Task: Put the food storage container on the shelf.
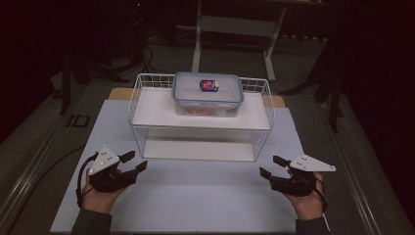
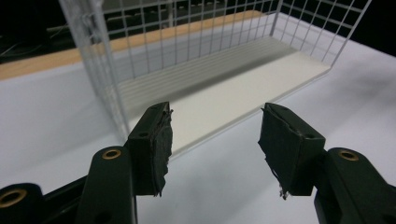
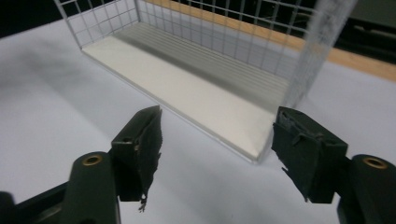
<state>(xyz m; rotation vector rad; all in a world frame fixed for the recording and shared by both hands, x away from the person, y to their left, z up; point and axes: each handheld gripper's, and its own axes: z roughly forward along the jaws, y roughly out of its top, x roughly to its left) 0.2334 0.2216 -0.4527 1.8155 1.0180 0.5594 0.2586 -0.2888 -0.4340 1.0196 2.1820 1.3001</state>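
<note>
We see the left gripper (image 1: 136, 162) and right gripper (image 1: 272, 165) low, well apart, both pointing forward with jaws spread, nothing between them.

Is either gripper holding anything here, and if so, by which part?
Nothing is held. The left gripper and right gripper both stand open with nothing between their jaws, short of the wire rack.

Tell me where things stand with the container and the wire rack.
Done: the lidded container sits on the top shelf of the wire rack. In hand: nothing; the left gripper and right gripper are open and empty, low over the white table before the rack. Left: nothing obvious.
</note>
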